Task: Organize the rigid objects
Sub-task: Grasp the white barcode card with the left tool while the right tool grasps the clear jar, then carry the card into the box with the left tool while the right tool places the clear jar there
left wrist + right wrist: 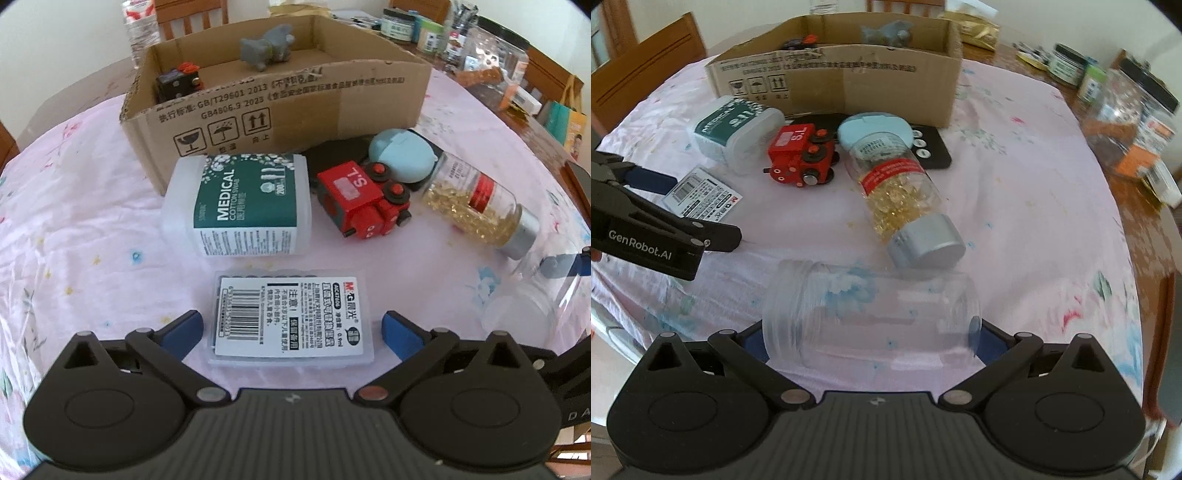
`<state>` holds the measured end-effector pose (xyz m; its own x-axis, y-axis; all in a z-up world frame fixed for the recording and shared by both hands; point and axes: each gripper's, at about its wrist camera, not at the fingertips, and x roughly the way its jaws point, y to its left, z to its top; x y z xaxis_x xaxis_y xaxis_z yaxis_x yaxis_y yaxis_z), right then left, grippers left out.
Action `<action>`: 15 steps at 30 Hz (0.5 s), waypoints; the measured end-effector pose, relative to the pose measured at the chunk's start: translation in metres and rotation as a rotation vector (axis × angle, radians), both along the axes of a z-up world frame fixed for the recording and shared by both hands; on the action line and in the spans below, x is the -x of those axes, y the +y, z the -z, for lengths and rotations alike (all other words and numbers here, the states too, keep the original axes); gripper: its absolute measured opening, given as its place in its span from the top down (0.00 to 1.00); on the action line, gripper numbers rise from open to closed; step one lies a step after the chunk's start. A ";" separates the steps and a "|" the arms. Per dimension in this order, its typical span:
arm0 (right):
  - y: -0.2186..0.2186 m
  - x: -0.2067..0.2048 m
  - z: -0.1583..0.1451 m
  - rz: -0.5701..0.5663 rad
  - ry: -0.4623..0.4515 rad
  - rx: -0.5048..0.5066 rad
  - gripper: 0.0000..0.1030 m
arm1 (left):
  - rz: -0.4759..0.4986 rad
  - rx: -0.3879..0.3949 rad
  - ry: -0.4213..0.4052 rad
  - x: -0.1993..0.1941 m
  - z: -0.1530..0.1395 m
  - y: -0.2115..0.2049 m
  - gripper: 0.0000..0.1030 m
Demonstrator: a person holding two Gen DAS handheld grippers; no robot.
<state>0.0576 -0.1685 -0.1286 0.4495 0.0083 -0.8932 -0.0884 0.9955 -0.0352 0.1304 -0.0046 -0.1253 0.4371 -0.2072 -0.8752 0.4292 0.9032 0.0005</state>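
My left gripper [294,330] is open over the pink cloth. A flat clear case with a white barcode label [291,317] lies between its blue pads, which stand just clear of the case's sides. My right gripper [871,341] is shut on a clear empty jar [871,314], held sideways by its two ends. Beyond lie a cotton swab tub [240,203], a red toy train [365,199], a pale blue round case [400,155] and a bottle of golden capsules [476,203]. The cardboard box [280,96] holds a grey toy animal [267,46] and a black-and-red toy [177,79].
A flat black device [929,147] lies under the blue case. Jars and packets [1130,118] crowd the bare wooden table at the right. Wooden chairs [646,74] stand behind the table. The left gripper's fingers [653,180] reach in at the left of the right wrist view.
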 end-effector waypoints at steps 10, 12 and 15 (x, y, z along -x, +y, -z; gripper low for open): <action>0.003 0.002 0.001 0.064 -0.008 0.002 0.00 | 0.055 0.015 -0.006 0.001 -0.003 0.002 0.12; 0.004 0.002 0.001 0.073 -0.008 0.003 0.00 | 0.063 0.016 -0.009 0.001 -0.003 0.003 0.12; 0.004 -0.001 0.001 0.084 0.005 0.005 0.00 | 0.060 0.015 -0.010 0.000 -0.003 0.002 0.12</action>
